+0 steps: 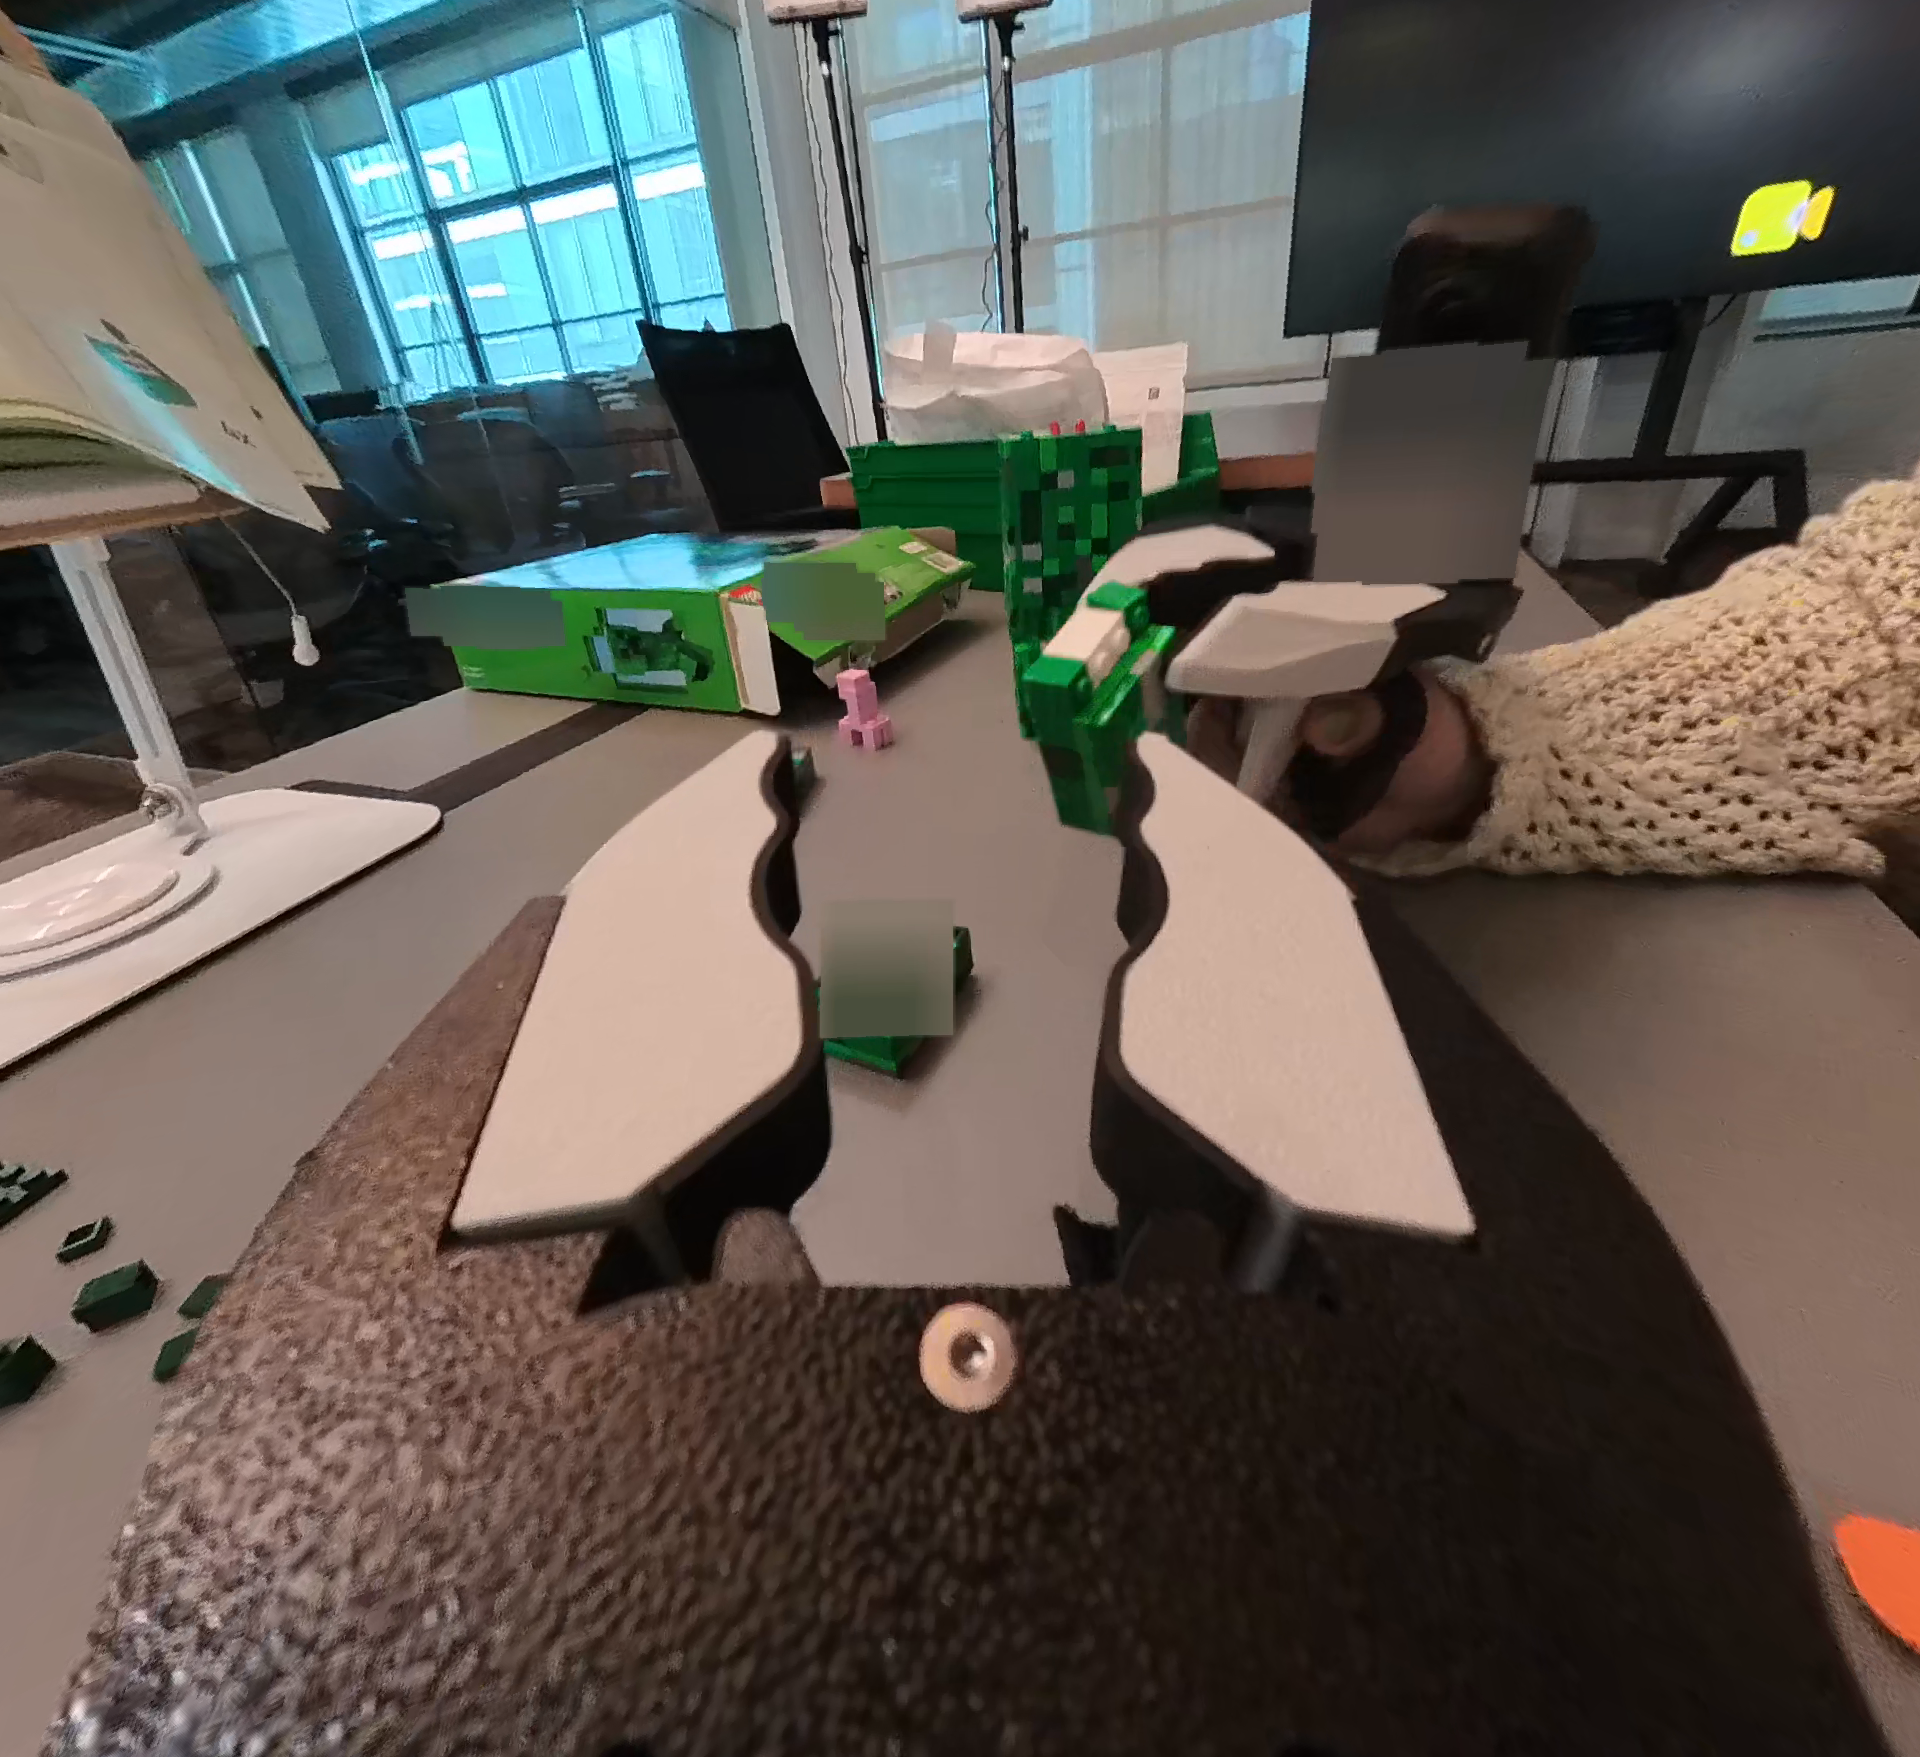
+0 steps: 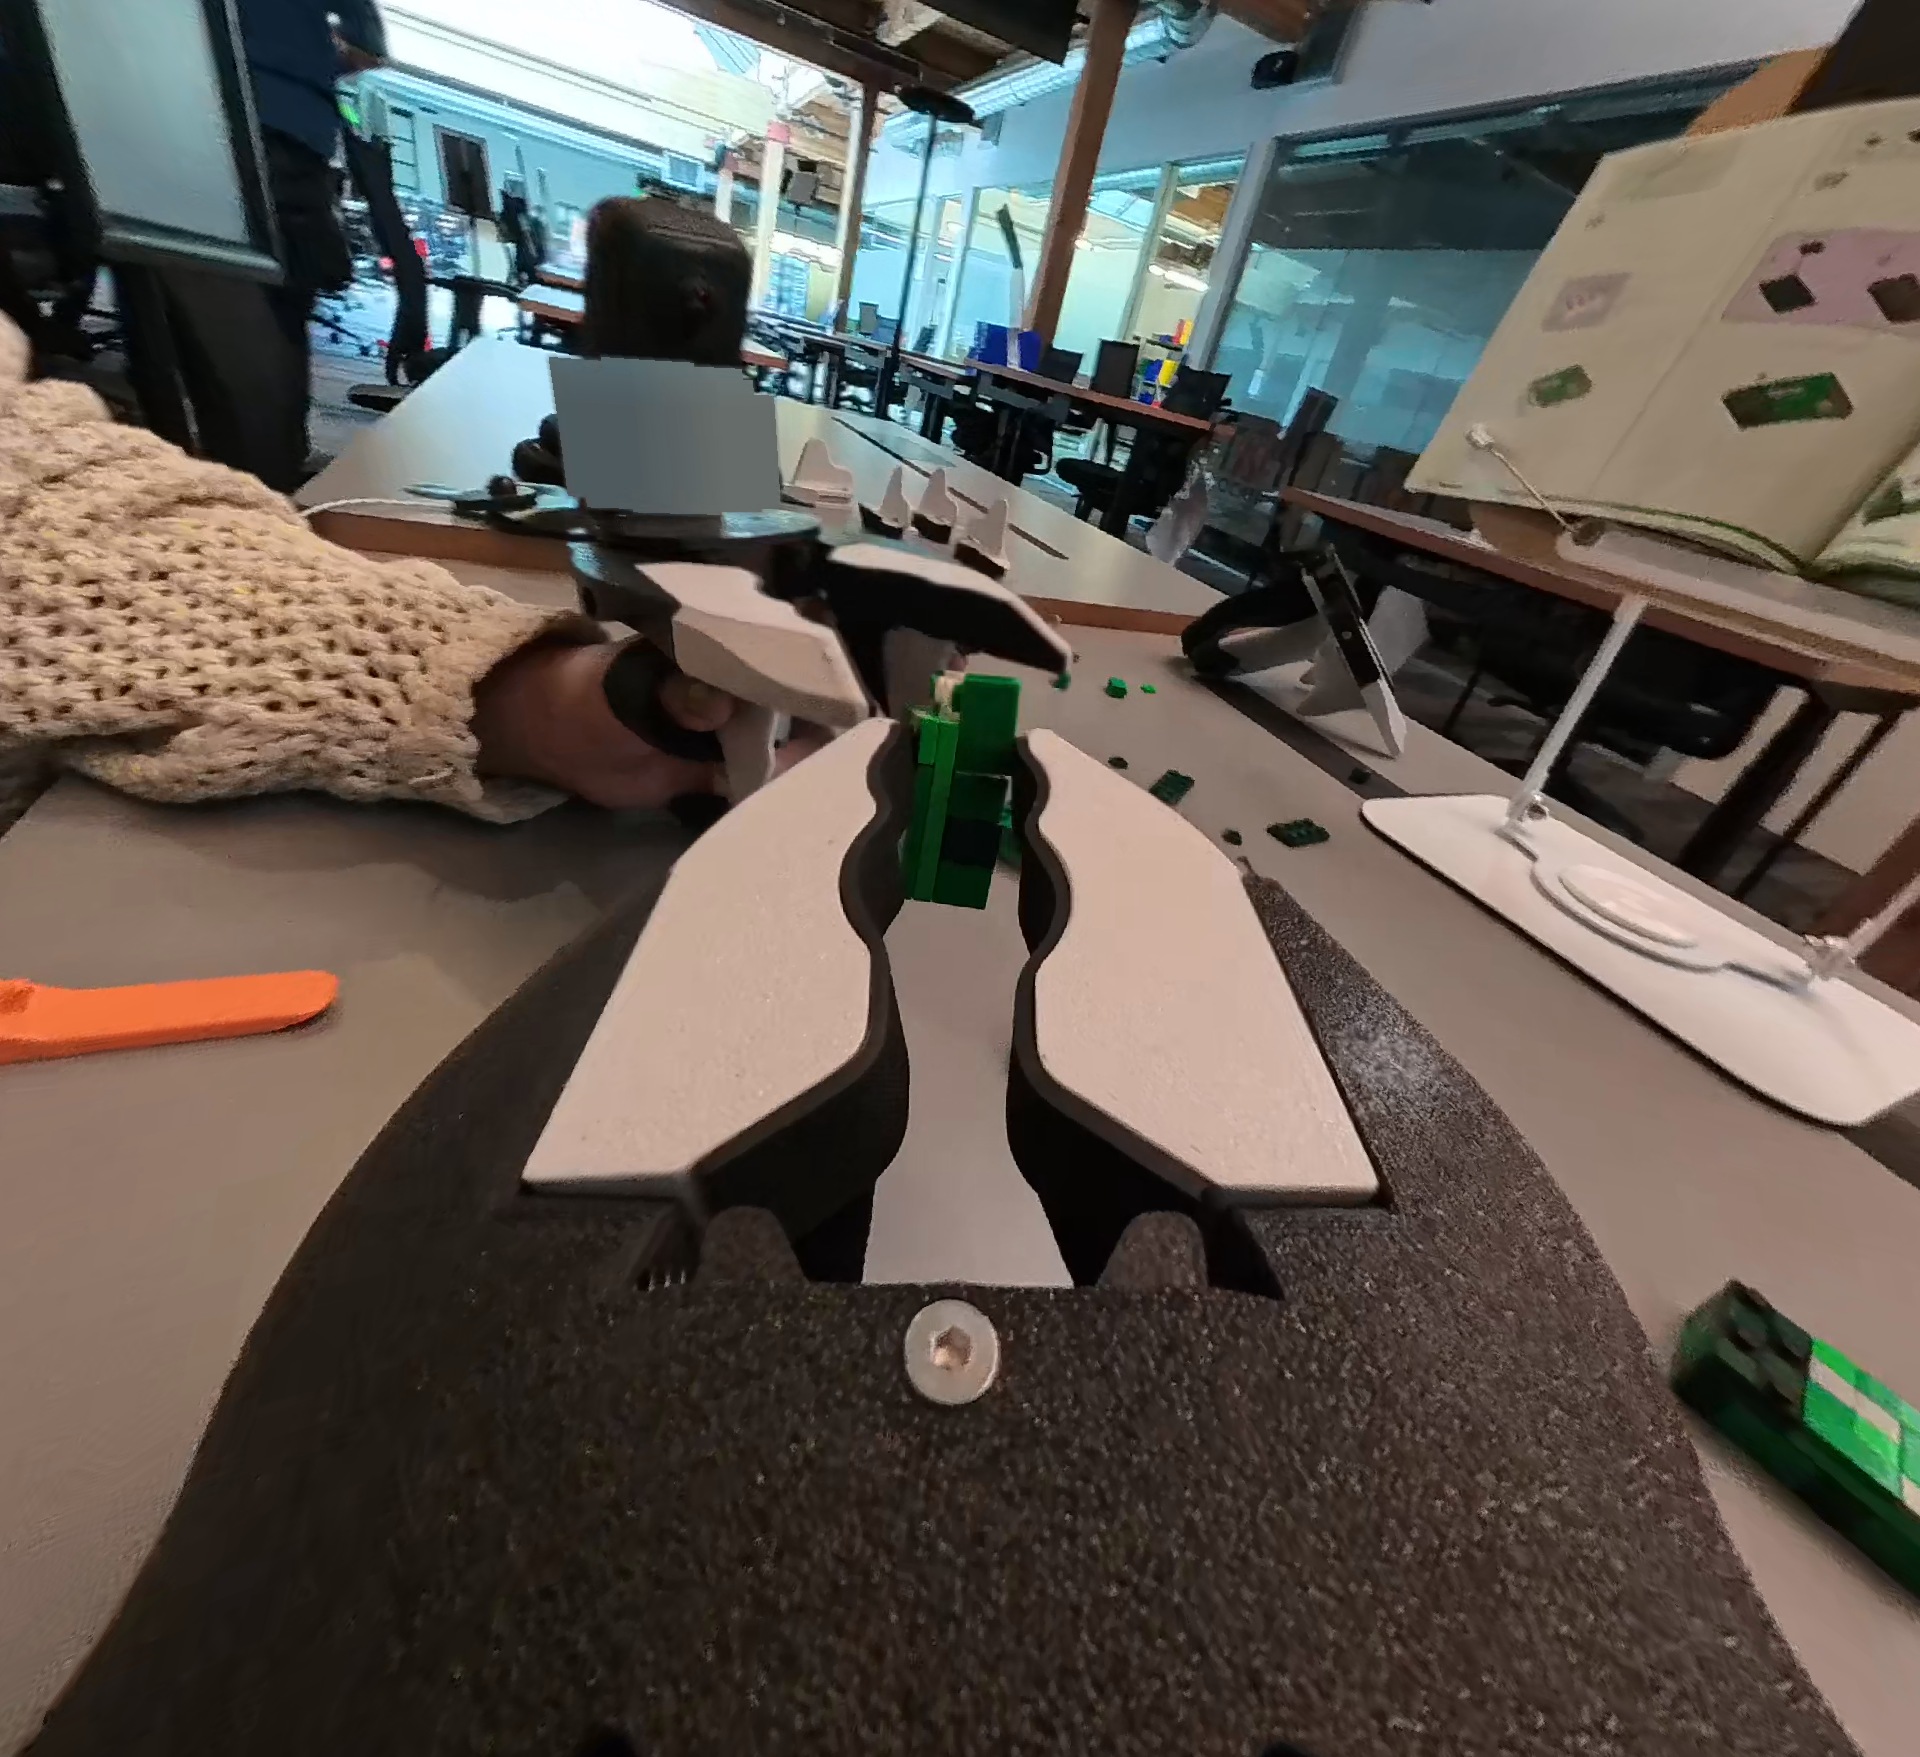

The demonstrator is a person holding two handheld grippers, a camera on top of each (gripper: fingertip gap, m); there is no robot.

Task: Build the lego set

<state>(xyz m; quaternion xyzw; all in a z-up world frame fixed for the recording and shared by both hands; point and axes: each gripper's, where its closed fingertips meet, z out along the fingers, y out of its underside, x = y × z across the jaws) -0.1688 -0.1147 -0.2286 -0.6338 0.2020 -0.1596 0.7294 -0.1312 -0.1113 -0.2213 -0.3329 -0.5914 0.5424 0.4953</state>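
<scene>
My right gripper (image 2: 956, 739) is shut on a small green lego assembly (image 2: 961, 834) and holds it upright above the grey table (image 2: 208, 876). In the left wrist view the right gripper (image 1: 1135, 635) comes in from the right with the assembly (image 1: 1091, 720). My left gripper (image 1: 961, 753) is open and empty, its jaws wide apart and facing the assembly. In the right wrist view the left gripper (image 2: 966, 673) sits just behind the assembly. A green lego block (image 1: 883, 1047) lies on the table between the left fingers. A tiny dark green piece (image 1: 800, 758) shows by the left fingertip.
A tall green pixel-pattern build (image 1: 1070, 502), a pink figure (image 1: 862, 715) and the green set box (image 1: 623, 637) stand farther back. Loose dark green pieces (image 1: 114, 1292) lie at the left. The instruction book (image 2: 1714, 357) rests on a white stand (image 2: 1662, 959). An orange tool (image 2: 156, 1011) lies nearby.
</scene>
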